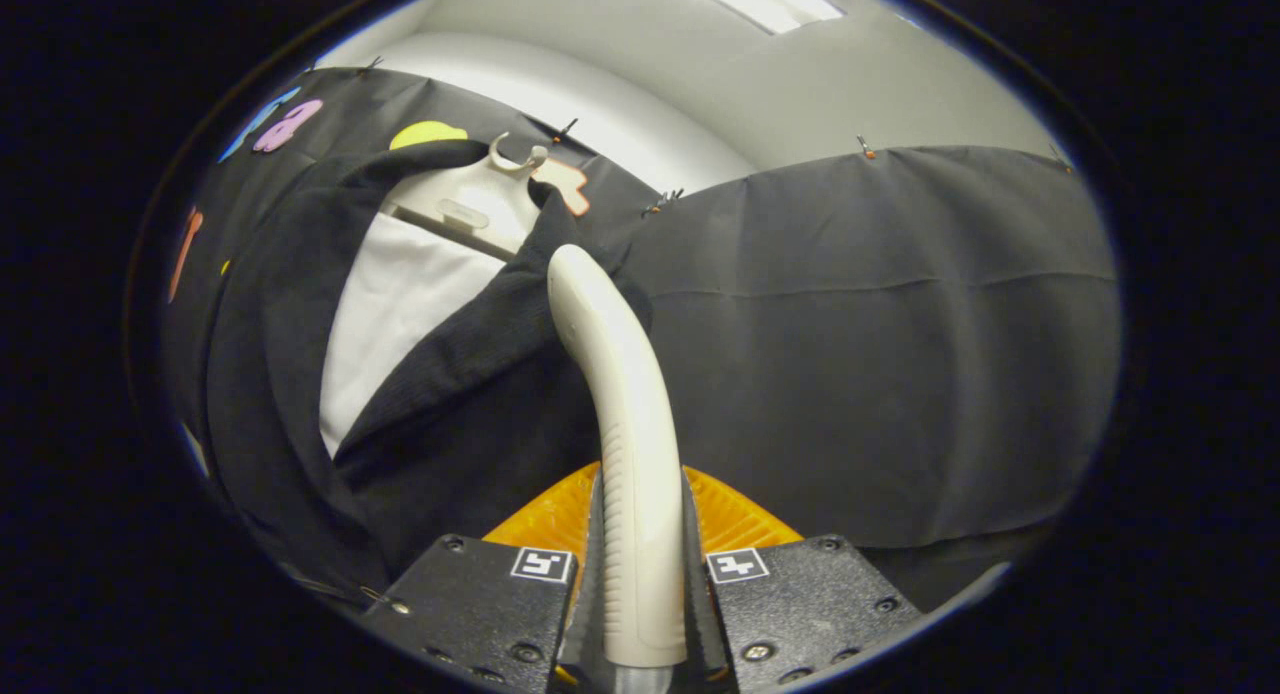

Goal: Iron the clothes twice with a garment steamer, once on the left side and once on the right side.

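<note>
Between the gripper (640, 574) fingers, steamer handle (625, 414) clamped tight on both sides, head pressed against dark jacket (480, 394) (hung on white hanger (470, 209)).

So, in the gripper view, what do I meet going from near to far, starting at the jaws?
Gripper, jaws shut on the steamer handle → dark jacket, which the steamer's far end meets → white hanger at the jacket's collar → black cloth wall behind.

A white hanger (470, 199) carries the dark garment (450, 404) over a white shirt (395, 314).
</note>
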`<state>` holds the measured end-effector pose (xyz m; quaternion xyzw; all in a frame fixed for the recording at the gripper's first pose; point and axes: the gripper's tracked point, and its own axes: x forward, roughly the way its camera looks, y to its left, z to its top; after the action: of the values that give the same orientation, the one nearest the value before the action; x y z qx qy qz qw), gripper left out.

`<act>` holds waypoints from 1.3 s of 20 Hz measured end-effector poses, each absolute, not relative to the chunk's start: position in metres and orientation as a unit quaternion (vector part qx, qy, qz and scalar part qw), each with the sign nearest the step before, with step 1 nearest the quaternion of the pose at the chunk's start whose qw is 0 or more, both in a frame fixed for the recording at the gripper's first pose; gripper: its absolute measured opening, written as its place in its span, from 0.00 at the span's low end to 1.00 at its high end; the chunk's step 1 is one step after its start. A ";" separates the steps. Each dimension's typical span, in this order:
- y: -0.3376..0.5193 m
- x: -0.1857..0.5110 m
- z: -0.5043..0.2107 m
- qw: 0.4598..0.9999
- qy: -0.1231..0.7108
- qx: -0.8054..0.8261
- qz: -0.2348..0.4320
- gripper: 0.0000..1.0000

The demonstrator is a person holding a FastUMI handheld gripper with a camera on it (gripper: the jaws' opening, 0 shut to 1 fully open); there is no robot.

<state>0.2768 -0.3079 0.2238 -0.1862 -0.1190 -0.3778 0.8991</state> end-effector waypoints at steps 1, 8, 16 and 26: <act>-0.307 0.277 0.217 0.898 -0.113 -0.192 -0.380 0.36; -0.296 0.272 0.160 0.898 -0.069 -0.205 -0.384 0.36; -0.293 0.266 0.114 0.904 -0.038 -0.201 -0.375 0.36; -0.285 0.258 0.047 0.914 0.018 -0.183 -0.362 0.36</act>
<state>0.2585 -0.2853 0.0471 -0.1834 0.0183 -0.3622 0.9137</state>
